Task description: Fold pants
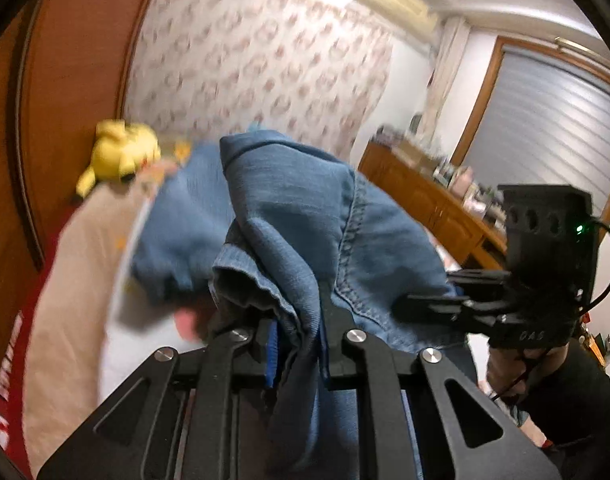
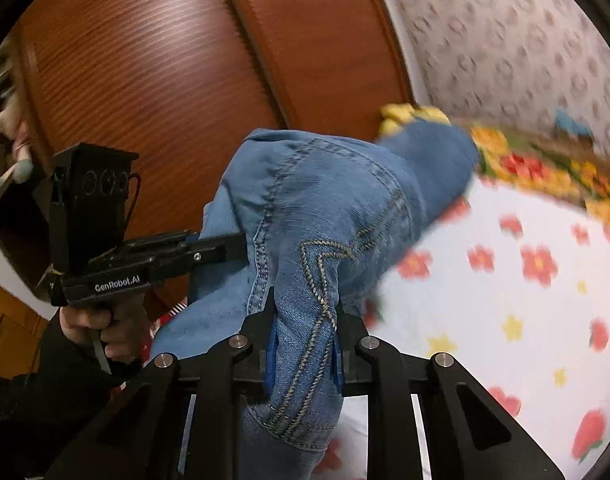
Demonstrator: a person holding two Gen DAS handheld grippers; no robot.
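Blue denim pants [image 1: 289, 216] hang lifted above a bed, bunched between both grippers. My left gripper [image 1: 301, 340] is shut on a fold of the denim near a hem; the cloth fills the gap between its blue-padded jaws. My right gripper [image 2: 303, 344] is shut on a stitched part of the pants [image 2: 325, 208], with the embroidered seam running between its jaws. Each gripper shows in the other's view: the right gripper [image 1: 421, 304] bites the cloth from the right, the left gripper [image 2: 241, 248] from the left. The pants' far end trails down toward the bed.
The bed has a white flowered sheet [image 2: 505, 280] and a bright floral blanket [image 2: 545, 176] at its far edge. A yellow plush toy [image 1: 121, 152] lies by the wooden headboard [image 1: 73, 80]. A wooden dresser [image 1: 425, 200] with clutter stands at the right wall. A beige pillow [image 1: 73, 280] lies at the left.
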